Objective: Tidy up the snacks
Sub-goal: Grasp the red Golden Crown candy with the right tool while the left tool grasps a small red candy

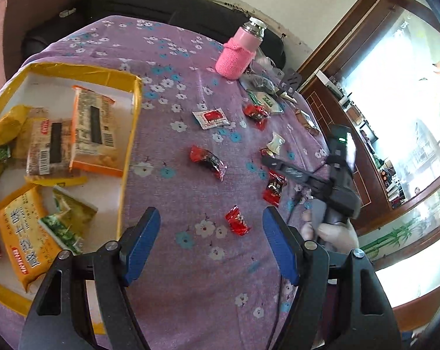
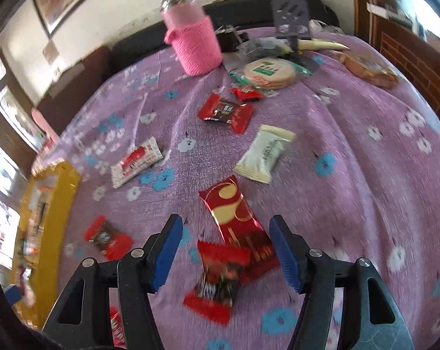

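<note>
Right fingers [image 2: 224, 250]: parted, gripping nothing; red-gold packet [image 2: 237, 221] lies between them.
Left fingers [image 1: 211, 245]: parted, empty; red candy [image 1: 237, 221] just beyond.

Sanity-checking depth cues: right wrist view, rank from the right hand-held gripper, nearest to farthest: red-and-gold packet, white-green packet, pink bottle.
From the right hand-held gripper, jaws open:
1. Red-and-gold packet: its near end lies between the fingertips, centre of the cloth.
2. White-green packet: farther up, slightly right.
3. Pink bottle: at the far edge, slightly left, standing upright.
</note>
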{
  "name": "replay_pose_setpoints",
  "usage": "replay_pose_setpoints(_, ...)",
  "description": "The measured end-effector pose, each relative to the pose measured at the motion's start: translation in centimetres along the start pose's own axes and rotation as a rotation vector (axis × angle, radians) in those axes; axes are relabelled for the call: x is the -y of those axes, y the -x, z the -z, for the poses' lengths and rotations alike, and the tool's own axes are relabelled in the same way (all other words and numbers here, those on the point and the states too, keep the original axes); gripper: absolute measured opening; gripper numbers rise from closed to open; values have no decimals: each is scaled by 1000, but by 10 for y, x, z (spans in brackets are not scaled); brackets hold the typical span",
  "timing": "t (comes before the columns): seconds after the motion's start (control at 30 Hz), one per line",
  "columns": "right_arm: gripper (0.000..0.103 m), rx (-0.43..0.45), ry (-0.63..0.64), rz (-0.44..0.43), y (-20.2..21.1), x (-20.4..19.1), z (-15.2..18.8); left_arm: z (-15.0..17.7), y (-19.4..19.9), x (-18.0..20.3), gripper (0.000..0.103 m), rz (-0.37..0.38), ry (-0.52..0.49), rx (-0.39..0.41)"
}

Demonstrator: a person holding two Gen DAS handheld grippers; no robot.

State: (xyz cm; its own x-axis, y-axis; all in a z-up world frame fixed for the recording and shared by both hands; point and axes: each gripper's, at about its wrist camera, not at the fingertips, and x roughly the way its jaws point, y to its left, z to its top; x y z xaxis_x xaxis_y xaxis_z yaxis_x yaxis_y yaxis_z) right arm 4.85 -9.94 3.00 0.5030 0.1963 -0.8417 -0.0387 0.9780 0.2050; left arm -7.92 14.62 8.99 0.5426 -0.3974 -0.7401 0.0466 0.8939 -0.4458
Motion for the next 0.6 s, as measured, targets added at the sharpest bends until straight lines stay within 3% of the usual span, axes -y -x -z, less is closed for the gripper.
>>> replay_pose_setpoints(0.13,62,25,71,69,-11,-14,1,-9,-17,9,72,-15,-15,-20)
replay_pose_setpoints(0.27,30,66,140,149,-11,-19,6,-23,-52,15,72,-18,5,-81)
replay_pose_setpoints(0.4,26,66,67,50,-6,-2,3,-35,-96,23,72,-31,20,-156)
replay_pose_setpoints(0.6,25,57,-47,-113,2,22,-3,-53,-151,35,72,-182,-42,-192)
